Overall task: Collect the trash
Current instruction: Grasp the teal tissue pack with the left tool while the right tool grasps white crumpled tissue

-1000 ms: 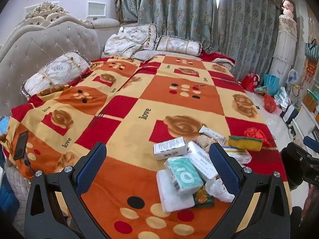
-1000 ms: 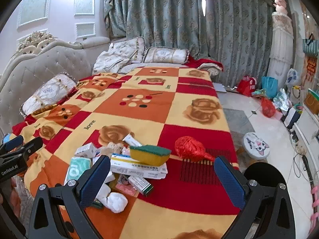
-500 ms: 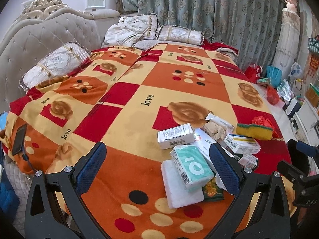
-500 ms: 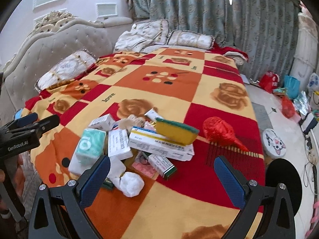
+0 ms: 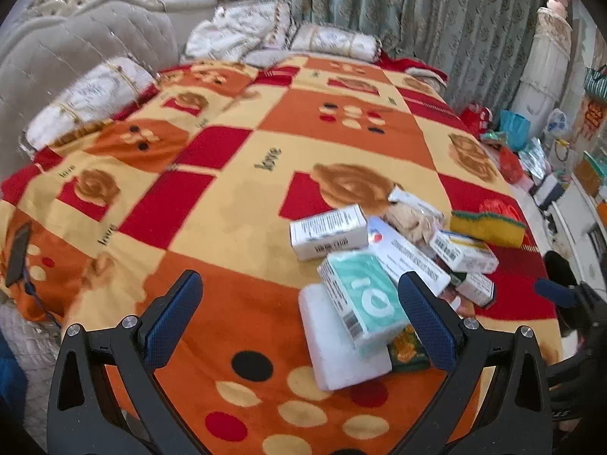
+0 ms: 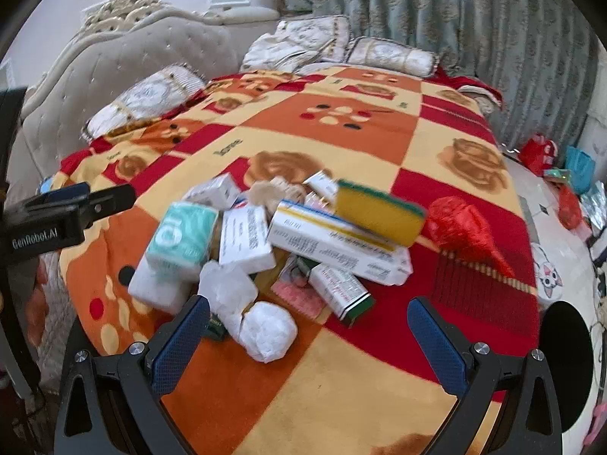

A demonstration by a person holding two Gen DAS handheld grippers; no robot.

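We hold both the left gripper (image 5: 299, 313) and right gripper (image 6: 309, 335) wide open and empty; the trash pile (image 6: 288, 235) ahead of our jaws lies uncollected on the bed (image 6: 341, 390).

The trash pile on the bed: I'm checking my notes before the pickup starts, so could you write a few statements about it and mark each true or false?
1. Both grippers are open and empty. True: the left gripper and right gripper hold nothing.
2. The teal tissue pack lies on the floor. False: it rests on a white pad on the blanket.
3. The yellow sponge sits atop a long white box. True.
4. The red plastic bag is buried under the boxes. False: it lies beside the pile.
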